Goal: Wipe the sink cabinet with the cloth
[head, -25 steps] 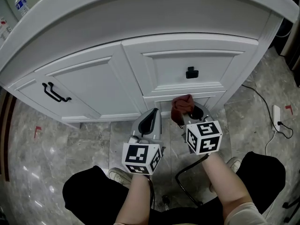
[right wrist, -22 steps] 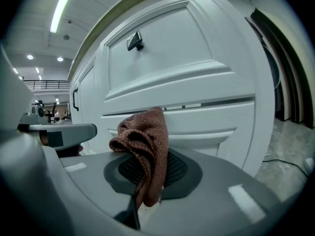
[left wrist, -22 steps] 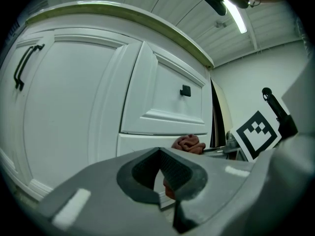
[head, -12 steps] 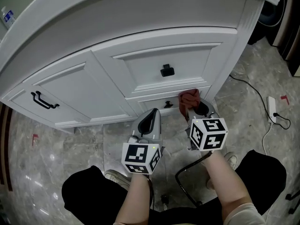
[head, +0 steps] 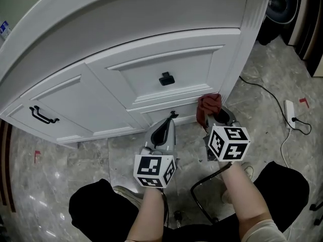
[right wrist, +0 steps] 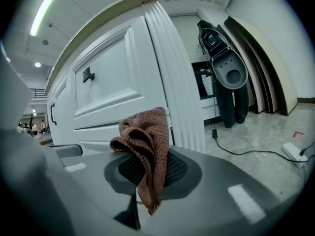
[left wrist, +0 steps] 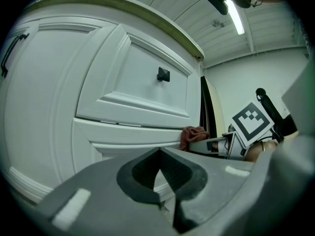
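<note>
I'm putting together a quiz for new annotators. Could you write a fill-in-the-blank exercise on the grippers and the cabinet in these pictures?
The left gripper, jaws together, holds ____.
The right gripper is shut on a reddish-brown knitted cloth near the white panelled sink cabinet's ____ end in the head view.
The small square knob on the upper drawer is coloured ____.
Missing words: nothing; right; black.

Grey marbled tile floor (head: 75, 150), 2 red tape marks (head: 304, 102). Corded white power strip (head: 289, 108) at right. 1 lit ceiling tube light (right wrist: 42, 6). Panels (right wrist: 263, 58) lean on white wall (right wrist: 256, 9).
</note>
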### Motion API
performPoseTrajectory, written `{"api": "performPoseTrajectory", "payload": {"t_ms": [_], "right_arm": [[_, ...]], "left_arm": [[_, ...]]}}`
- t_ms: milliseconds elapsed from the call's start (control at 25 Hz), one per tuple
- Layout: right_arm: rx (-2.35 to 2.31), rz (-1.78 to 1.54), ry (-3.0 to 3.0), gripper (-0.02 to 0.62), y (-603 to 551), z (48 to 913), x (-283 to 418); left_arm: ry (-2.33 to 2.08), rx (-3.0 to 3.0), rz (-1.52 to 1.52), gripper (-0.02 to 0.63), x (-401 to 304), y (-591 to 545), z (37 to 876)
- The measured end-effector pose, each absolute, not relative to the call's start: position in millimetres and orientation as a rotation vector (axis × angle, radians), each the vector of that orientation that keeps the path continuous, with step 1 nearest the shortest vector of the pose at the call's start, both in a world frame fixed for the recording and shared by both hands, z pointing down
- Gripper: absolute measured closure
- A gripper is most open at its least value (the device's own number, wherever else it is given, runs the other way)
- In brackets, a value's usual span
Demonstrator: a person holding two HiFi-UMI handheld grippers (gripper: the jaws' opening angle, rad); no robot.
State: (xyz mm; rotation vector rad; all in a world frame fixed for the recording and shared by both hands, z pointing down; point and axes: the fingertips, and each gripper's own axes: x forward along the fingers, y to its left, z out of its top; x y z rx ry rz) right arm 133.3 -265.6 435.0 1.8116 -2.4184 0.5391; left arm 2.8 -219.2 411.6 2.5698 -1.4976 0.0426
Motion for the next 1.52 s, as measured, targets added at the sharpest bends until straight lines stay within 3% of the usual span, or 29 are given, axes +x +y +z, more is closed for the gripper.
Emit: {"api": "performPoseTrajectory", "payload": {"t_ms": [400, 1040, 1240, 1520], "right_arm": [[1.964, 0.555, -2.324, 0.515, -256.4, 436.2, 162.5], [1.292, 0.543, -2.628, 0.515, -230.6, 490.5, -82.8], [1.240, 0.564, -2.622, 0.514, -241.1, 503.9, -110.8], [1.332, 0.553, -2.581, 0.514, -248.4, 506.0, -91.3]], "left_arm": [[-1.466, 2.590, 0.122, 0.604, 5.8, -207.5, 430.8], [-1.711, 2.405, 0.189, 0.604, -130.4, -199.3, 455.5], [-1.752, 2.365, 0.201, 0.605, -158.0, -195.5, 461.8], [-1.727, 2.388, 0.191, 0.604, -151.3, -198.2, 464.5]]}}
